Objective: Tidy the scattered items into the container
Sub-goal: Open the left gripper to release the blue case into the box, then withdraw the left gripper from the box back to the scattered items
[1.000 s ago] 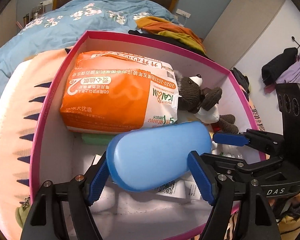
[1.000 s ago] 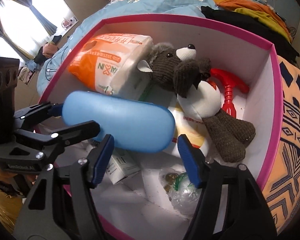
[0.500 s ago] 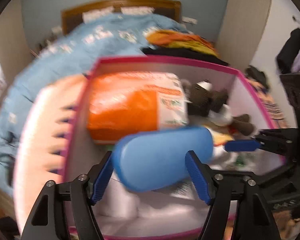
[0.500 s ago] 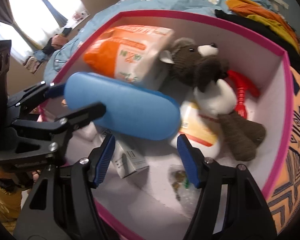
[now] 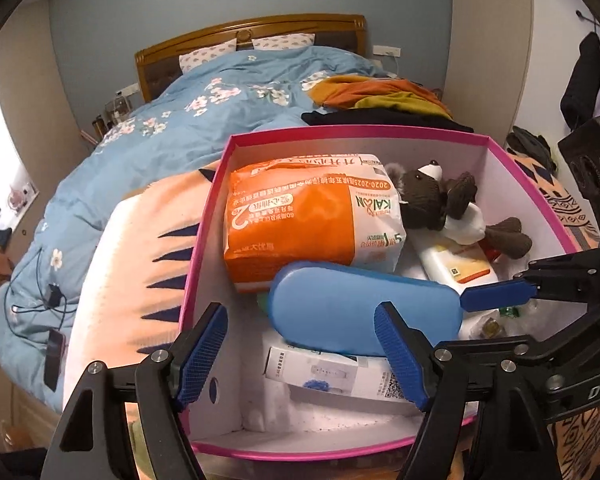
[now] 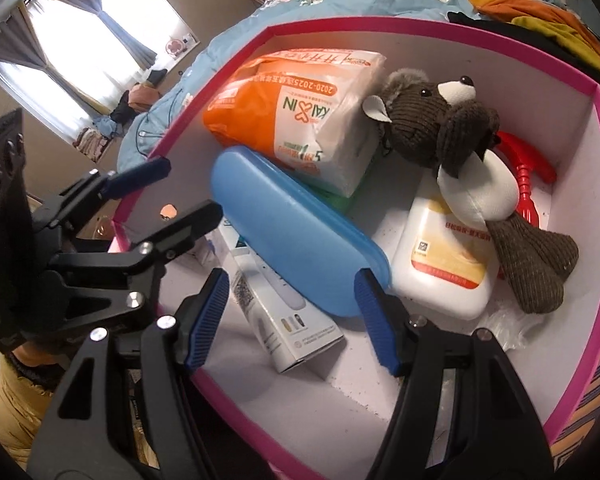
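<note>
Smooth oblong blue plastic case (image 6: 296, 236) lies inside the pink-walled cardboard box (image 5: 204, 248), propped on a white printed carton (image 6: 284, 312) and leaning against the orange-and-white plastic tissue pack (image 5: 312, 216) at the far left of the box.

Right of the case: a white flat bottle with an orange label (image 6: 444, 264), with a brown-and-white corduroy plush animal (image 6: 452, 132) draped over it. A red plastic toy (image 6: 528, 176) sits against the far right wall. A crinkled clear bag (image 5: 496, 320) is at the near right.

Left gripper (image 5: 304, 356): jaws wide, straddling the box's near-left wall, nothing pressed between the pads. Right gripper (image 6: 296, 320): jaws apart at the case's near end; right pad looks close to the case, but no grip is evident.

Progress, judged: box well filled and the case delivered. No stray items are visible on the patterned orange cloth (image 5: 140, 248) beside the box. The task looks near completion, though the surroundings are only partly in view.
</note>
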Demonstrator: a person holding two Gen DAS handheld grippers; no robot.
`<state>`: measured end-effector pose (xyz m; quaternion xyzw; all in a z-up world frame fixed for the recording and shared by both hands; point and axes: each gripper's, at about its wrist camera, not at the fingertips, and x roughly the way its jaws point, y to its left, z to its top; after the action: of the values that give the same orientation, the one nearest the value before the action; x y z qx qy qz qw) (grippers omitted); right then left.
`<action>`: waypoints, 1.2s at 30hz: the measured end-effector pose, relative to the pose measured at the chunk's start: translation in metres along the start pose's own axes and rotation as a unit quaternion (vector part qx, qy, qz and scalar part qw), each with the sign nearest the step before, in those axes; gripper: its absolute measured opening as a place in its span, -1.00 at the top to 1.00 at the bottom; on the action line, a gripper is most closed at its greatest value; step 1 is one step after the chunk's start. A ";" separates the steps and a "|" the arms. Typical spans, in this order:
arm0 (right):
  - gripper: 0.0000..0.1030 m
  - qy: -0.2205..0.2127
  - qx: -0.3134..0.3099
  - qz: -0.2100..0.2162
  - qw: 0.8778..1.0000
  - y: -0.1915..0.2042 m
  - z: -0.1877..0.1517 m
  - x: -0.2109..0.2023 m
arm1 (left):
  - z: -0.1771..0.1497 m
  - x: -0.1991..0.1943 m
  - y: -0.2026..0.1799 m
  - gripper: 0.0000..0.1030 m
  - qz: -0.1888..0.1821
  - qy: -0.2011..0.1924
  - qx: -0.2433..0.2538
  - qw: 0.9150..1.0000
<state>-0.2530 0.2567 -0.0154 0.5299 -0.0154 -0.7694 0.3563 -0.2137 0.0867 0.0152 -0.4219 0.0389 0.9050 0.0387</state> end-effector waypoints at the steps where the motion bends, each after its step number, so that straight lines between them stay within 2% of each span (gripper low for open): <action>1: -0.30 -0.003 -0.002 -0.003 1.000 0.000 -0.001 -0.002 | 0.000 0.000 0.003 -0.51 0.000 0.000 0.002 1.000; 4: -0.30 -0.013 -0.005 -0.015 1.000 0.000 -0.004 -0.008 | -0.001 0.002 0.013 -0.57 -0.002 0.000 0.006 1.000; 6: -0.30 -0.016 -0.005 -0.020 1.000 -0.001 -0.007 -0.010 | 0.001 0.003 0.035 -0.61 -0.010 -0.005 0.009 1.000; 11: -0.32 -0.044 -0.022 -0.048 0.998 0.003 -0.015 -0.020 | -0.005 -0.008 0.048 -0.62 -0.022 -0.019 -0.014 0.999; 14: -0.48 -0.067 -0.035 -0.064 0.995 0.007 -0.020 -0.030 | -0.008 -0.015 0.053 -0.62 -0.026 -0.028 -0.027 0.999; 21: -0.59 -0.125 -0.077 -0.101 0.984 0.030 -0.037 -0.050 | -0.021 -0.036 0.058 -0.62 -0.028 -0.048 -0.042 0.998; 25: -0.68 -0.154 -0.095 -0.123 0.976 0.042 -0.049 -0.057 | -0.029 -0.052 0.059 -0.62 -0.015 -0.066 -0.045 0.997; 28: -0.70 -0.174 -0.101 -0.130 0.971 0.047 -0.056 -0.061 | -0.036 -0.063 0.058 -0.62 -0.014 -0.078 -0.049 0.996; 31: -0.93 -0.198 -0.101 -0.133 0.966 0.051 -0.066 -0.068 | -0.044 -0.075 0.056 -0.62 -0.013 -0.088 -0.050 0.995; 36: -0.93 -0.231 -0.105 -0.121 0.960 0.058 -0.088 -0.083 | -0.058 -0.091 0.051 -0.62 -0.007 -0.104 -0.041 0.994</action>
<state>-0.1340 0.2920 0.0361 0.2959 0.0477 -0.9054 0.3008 -0.1167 0.0262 0.0496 -0.3274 -0.0054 0.9443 0.0313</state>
